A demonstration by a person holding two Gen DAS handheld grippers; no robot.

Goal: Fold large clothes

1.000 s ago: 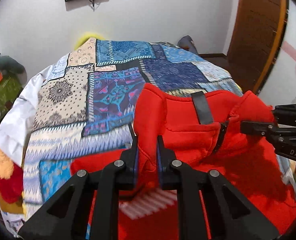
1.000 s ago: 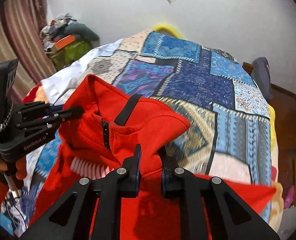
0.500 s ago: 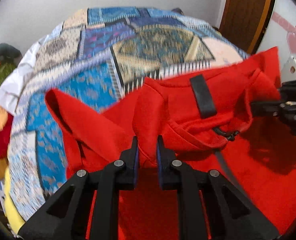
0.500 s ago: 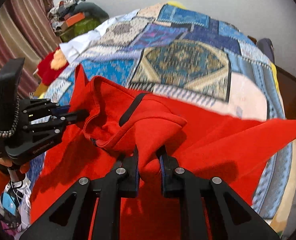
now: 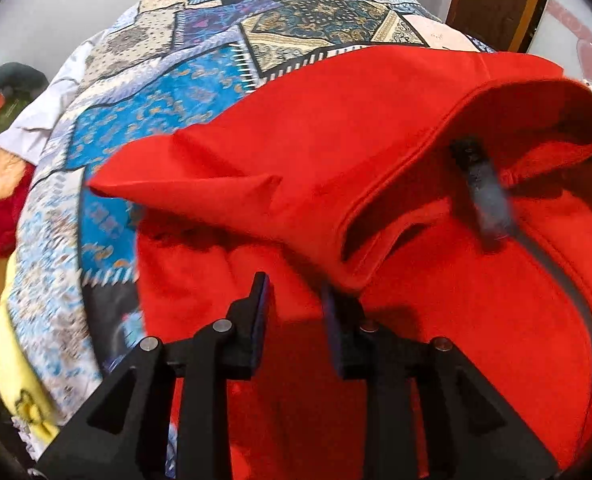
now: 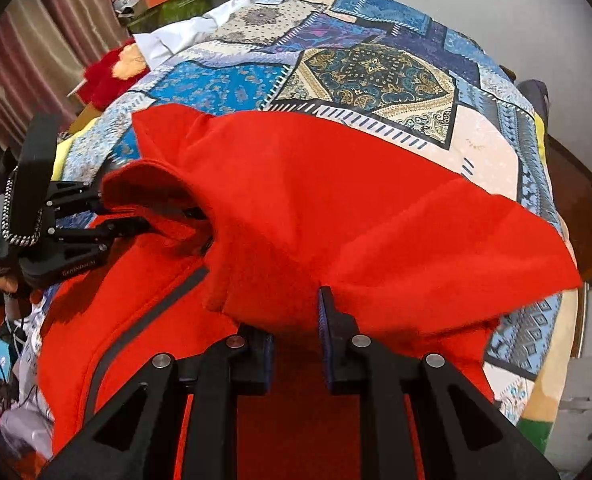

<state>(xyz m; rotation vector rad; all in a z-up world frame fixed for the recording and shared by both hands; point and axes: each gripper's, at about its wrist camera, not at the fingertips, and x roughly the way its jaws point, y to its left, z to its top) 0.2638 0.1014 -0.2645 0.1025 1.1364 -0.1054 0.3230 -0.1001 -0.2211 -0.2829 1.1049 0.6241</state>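
Observation:
A large red zip-up jacket (image 5: 335, 152) lies on the patchwork bedspread (image 5: 168, 80), its upper part folded back toward me over the lower part. A grey zipper strip (image 5: 491, 208) hangs from the collar. My left gripper (image 5: 296, 300) is open, the folded edge just past its fingers. In the right wrist view the jacket (image 6: 335, 200) covers the near bed. My right gripper (image 6: 296, 320) is open with the red fold resting over its left finger. The left gripper (image 6: 92, 220) shows there at the left, by the collar.
The bedspread (image 6: 375, 68) stretches beyond the jacket. A red and orange plush toy (image 6: 112, 68) and a white cloth (image 6: 184, 32) lie at the bed's left side. Clutter and a curtain (image 6: 36, 40) stand left; a wooden door (image 5: 495, 0) stands right.
Both grippers have pulled the jacket's top toward me and down, folding it over the body. Both then opened and let go of the red fabric.

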